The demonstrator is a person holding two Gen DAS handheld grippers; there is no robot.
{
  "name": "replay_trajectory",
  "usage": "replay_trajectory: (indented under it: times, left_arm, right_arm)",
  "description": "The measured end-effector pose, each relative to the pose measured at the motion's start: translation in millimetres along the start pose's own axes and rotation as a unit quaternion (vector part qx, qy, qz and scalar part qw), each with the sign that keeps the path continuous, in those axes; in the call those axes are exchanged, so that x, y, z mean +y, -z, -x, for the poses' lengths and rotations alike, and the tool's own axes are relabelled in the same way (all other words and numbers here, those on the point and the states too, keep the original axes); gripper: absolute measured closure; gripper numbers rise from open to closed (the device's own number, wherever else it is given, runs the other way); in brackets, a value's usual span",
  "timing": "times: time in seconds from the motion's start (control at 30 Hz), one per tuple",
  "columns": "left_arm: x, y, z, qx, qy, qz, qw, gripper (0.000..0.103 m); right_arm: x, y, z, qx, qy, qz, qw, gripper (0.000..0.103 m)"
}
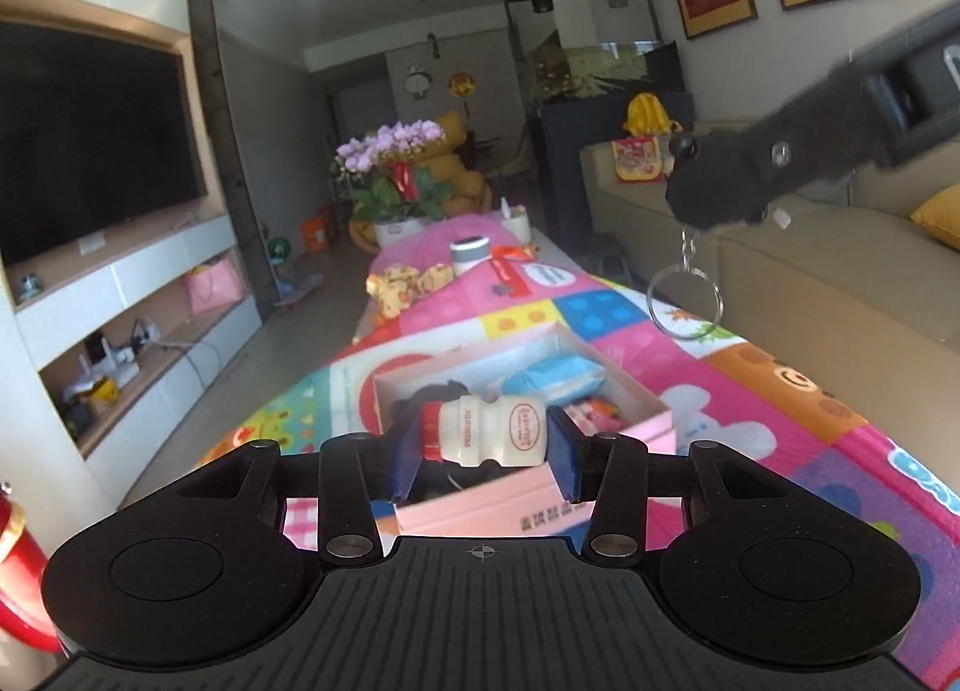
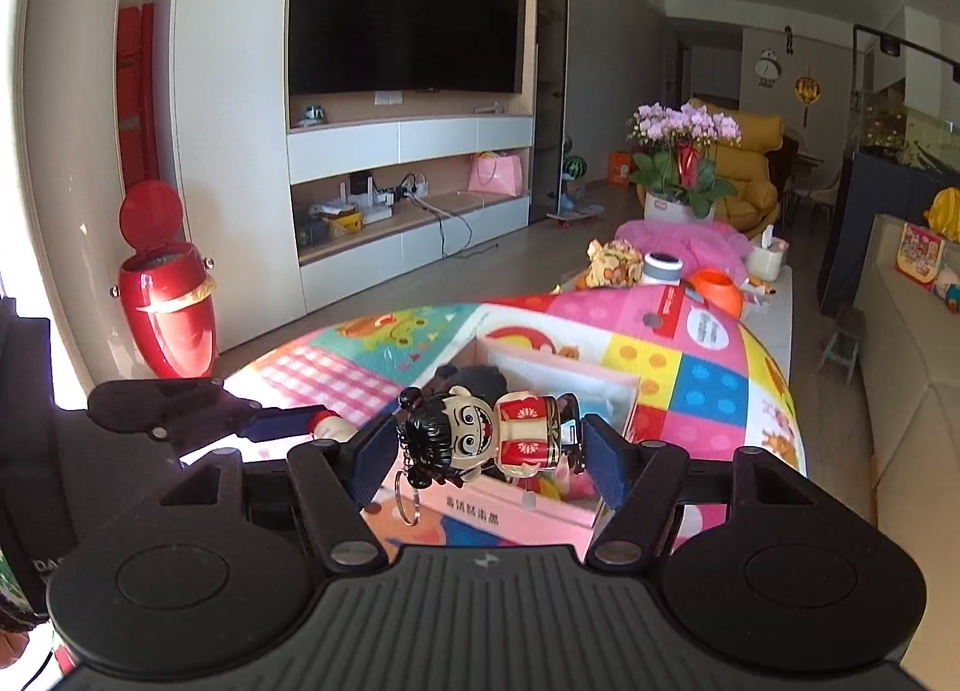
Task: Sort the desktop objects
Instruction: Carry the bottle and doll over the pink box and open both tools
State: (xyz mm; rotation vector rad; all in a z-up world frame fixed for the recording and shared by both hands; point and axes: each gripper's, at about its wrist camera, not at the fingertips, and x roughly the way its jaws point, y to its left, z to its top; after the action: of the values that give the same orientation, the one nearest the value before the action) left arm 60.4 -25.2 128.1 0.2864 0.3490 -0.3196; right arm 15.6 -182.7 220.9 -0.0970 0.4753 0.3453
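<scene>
Left gripper: clamped on bottle, above box. Right gripper: clamped on doll keychain, above box. Advice: lower each well inside walls before releasing.

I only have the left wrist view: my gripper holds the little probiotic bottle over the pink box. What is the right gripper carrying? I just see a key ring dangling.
Observer: A cartoon figure keychain, black hair, red outfit, clamped sideways in the right gripper.
Operator: Where is it relative to the box?
Observer: Above the pink box, near its front wall.
Operator: Anything behind me, by the TV wall?
Observer: A red bin, lid up.
</scene>
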Motion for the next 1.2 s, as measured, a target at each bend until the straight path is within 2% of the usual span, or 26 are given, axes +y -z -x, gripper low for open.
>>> replay_trajectory:
  times: [0.1, 0.23, 0.3, 0.33, 0.4, 0.47, 0.5, 0.67, 0.83, 0.9, 0.93, 0.97, 1.1, 1.2]
  left_arm:
    - [4.8, -17.4, -24.3, -0.005, -0.003, 0.010, 0.9999, 0.055]
    - [15.6, -43.3, -56.9, -0.029, 0.009, 0.046, 0.9985, 0.054]
    - [27.0, -47.8, -69.9, -0.026, 0.017, 0.072, 0.9969, 0.039]
    - [34.6, -45.6, -72.7, -0.024, 0.010, 0.086, 0.9960, 0.037]
    - [45.7, -32.7, -69.1, -0.025, -0.010, 0.104, 0.9942, 0.020]
    - [53.7, -8.2, -59.4, -0.022, -0.018, 0.110, 0.9935, 0.011]
    - [54.6, 3.8, -55.7, -0.016, -0.021, 0.110, 0.9936, 0.009]
    - [54.9, 55.7, -48.2, 0.039, 0.000, 0.122, 0.9918, 0.008]
    - [58.0, 79.7, -39.9, 0.052, 0.027, 0.150, 0.9870, 0.004]
    - [59.3, 86.5, -39.5, 0.057, 0.026, 0.149, 0.9868, 0.003]
    - [60.5, 88.9, -39.7, 0.061, 0.024, 0.147, 0.9869, 0.003]
    - [62.1, 92.0, -39.3, 0.064, 0.022, 0.147, 0.9868, 0.003]
    - [64.2, 103.3, -38.4, 0.076, 0.015, 0.158, 0.9845, 0.001]
    - [63.2, 105.4, -43.0, 0.086, 0.007, 0.168, 0.9820, 0.000]
  right_arm:
    - [-8.3, -27.5, -2.1, -0.020, 0.013, -0.005, 1.000, 0.036]
    - [-19.7, -61.2, -13.4, -0.036, 0.030, -0.017, 0.999, 0.036]
    - [-26.2, -78.4, -23.9, -0.041, 0.040, -0.026, 0.998, 0.036]
    - [-28.6, -84.3, -28.4, -0.042, 0.046, -0.030, 0.998, 0.036]
    - [-36.1, -94.8, -38.4, -0.039, 0.063, -0.040, 0.996, 0.036]
    - [-42.3, -98.7, -47.4, -0.029, 0.071, -0.046, 0.996, 0.036]
    - [-44.5, -99.2, -51.9, -0.024, 0.071, -0.048, 0.996, 0.036]
    - [-48.2, -104.5, -96.1, 0.015, 0.068, -0.064, 0.996, 0.036]
    - [-45.4, -112.2, -159.0, 0.048, 0.060, -0.100, 0.992, 0.036]
    - [-43.5, -111.3, -185.8, 0.039, 0.067, -0.106, 0.991, 0.032]
    - [-43.8, -110.1, -195.2, 0.039, 0.079, -0.108, 0.990, 0.024]
    - [-45.1, -106.9, -206.3, 0.041, 0.090, -0.116, 0.988, 0.023]
    - [-62.5, -84.3, -222.3, 0.075, 0.076, -0.155, 0.982, 0.023]
    - [-64.6, -60.6, -218.1, 0.078, 0.087, -0.139, 0.983, 0.022]
